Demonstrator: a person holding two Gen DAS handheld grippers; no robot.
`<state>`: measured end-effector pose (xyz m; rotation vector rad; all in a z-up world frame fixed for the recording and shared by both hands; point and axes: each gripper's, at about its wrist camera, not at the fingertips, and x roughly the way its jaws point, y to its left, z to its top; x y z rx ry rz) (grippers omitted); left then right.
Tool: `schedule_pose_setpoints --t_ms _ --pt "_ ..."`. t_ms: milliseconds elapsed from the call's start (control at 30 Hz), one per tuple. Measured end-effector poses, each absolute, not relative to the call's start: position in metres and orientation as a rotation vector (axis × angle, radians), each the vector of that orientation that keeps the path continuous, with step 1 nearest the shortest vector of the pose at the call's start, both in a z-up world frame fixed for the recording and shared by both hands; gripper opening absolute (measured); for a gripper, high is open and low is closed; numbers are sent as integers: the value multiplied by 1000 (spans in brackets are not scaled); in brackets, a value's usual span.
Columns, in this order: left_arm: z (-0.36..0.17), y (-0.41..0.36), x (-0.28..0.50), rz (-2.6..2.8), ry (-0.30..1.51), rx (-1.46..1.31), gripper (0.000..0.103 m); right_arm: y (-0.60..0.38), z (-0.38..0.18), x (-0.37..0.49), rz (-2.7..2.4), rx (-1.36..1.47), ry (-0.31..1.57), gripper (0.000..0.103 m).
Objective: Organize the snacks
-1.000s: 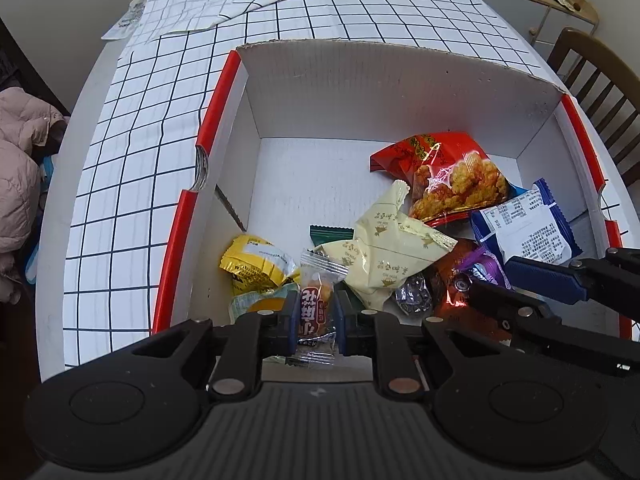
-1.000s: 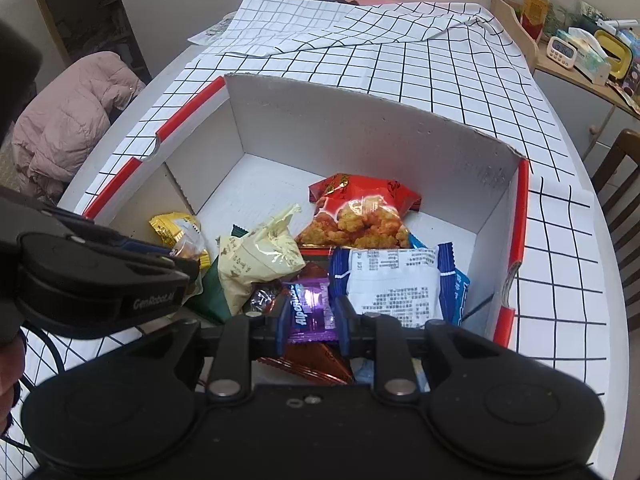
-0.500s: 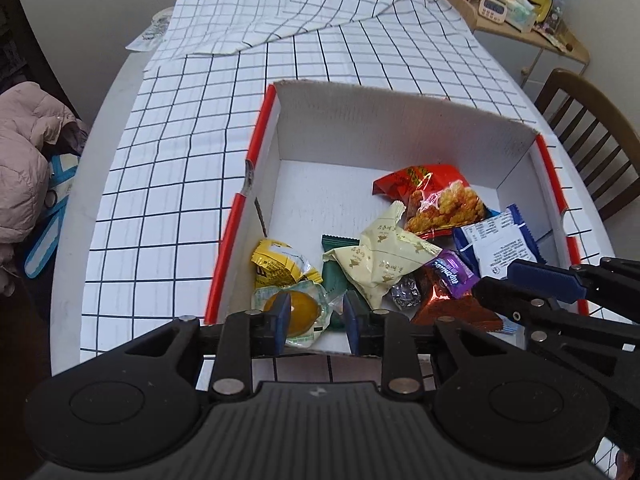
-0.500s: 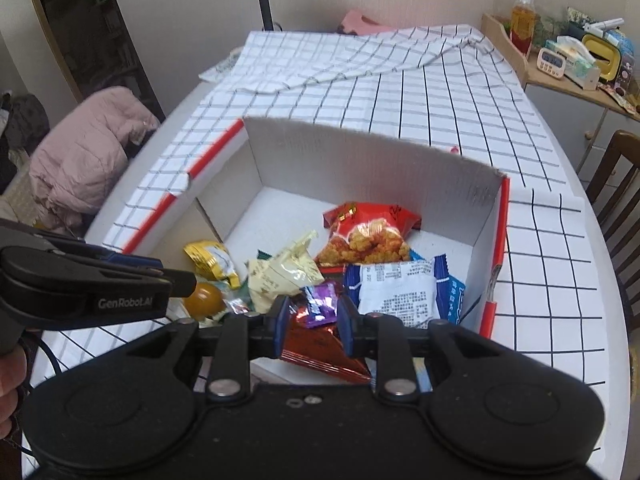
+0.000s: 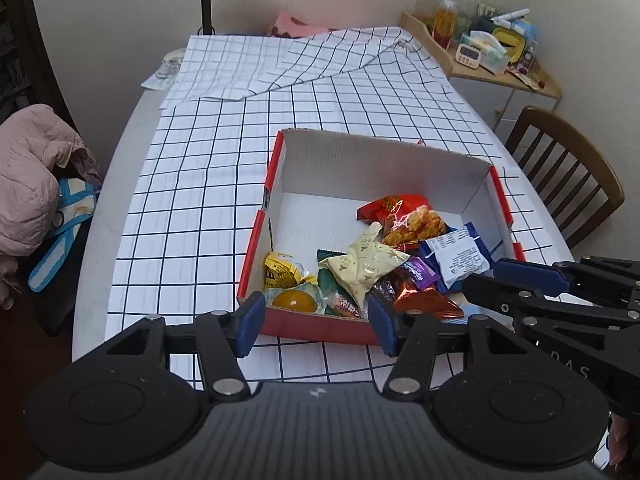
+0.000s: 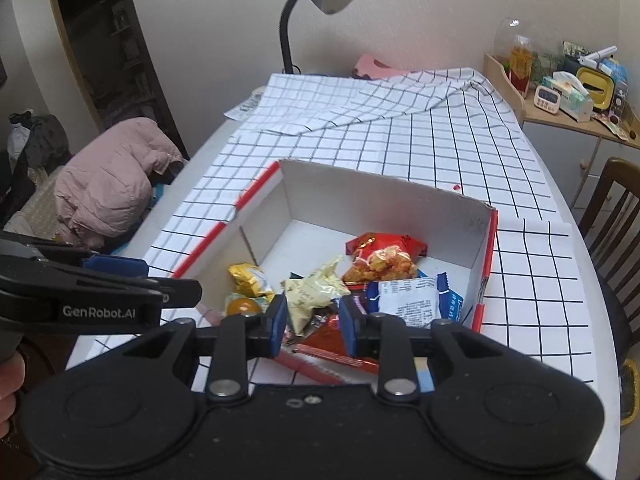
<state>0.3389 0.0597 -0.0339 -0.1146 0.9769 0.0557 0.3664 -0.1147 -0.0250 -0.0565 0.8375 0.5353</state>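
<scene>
Both grippers have pulled back and up from the box (image 5: 384, 152) since a second ago, leaving behind the sweets they had pinched. The left gripper (image 5: 316, 322) hangs over the near wall with its fingers wide apart and empty, and the right gripper (image 6: 313, 322) hovers beside it, parted too. The snacks (image 5: 368, 268) lie heaped in the box's near right corner on the checked cloth (image 5: 192, 184)

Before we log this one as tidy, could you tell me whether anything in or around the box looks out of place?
Yes. The snacks lie jumbled at the near end of the box, and a red-orange packet pokes out over its near edge. At the table's far end, the checked tablecloth is folded back and rumpled.
</scene>
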Motion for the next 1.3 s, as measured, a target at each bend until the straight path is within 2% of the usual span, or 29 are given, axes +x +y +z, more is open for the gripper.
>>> schedule_pose_setpoints --t_ms 100,200,233,267,300,333,367,500,533,567,767,867,900,1300 --pt "-25 59 324 51 947 -109 56 -116 -16 354 544 -43 816 29" --pt "-17 60 310 42 922 -116 61 -117 -10 342 551 -44 797 38" --pt "-15 60 304 39 912 -115 62 -118 -8 337 555 -43 793 46" --pt "-13 60 299 36 904 -112 63 -118 -7 333 560 -42 788 60" --pt "-12 59 294 32 897 -111 64 -120 -5 328 563 -43 781 67" --pt "-9 59 288 27 890 -107 64 -120 -4 323 561 -45 772 83" --pt "-8 59 283 28 883 -103 65 -121 -2 317 550 -49 758 90" --pt "-3 60 261 10 854 -105 67 -128 4 299 542 -48 728 97" --pt "-2 60 256 10 847 -105 72 -130 5 294 542 -41 722 100" --pt "-1 61 251 10 839 -109 76 -132 6 290 539 -35 714 101" --pt "2 61 224 1 806 -122 76 -142 14 262 541 -6 663 102" --pt "2 59 211 -11 794 -126 93 -146 19 248 545 19 631 102" --pt "3 59 207 -16 786 -127 95 -147 20 244 546 26 623 103" --pt "16 64 163 7 722 -157 95 -156 29 205 491 92 558 102"
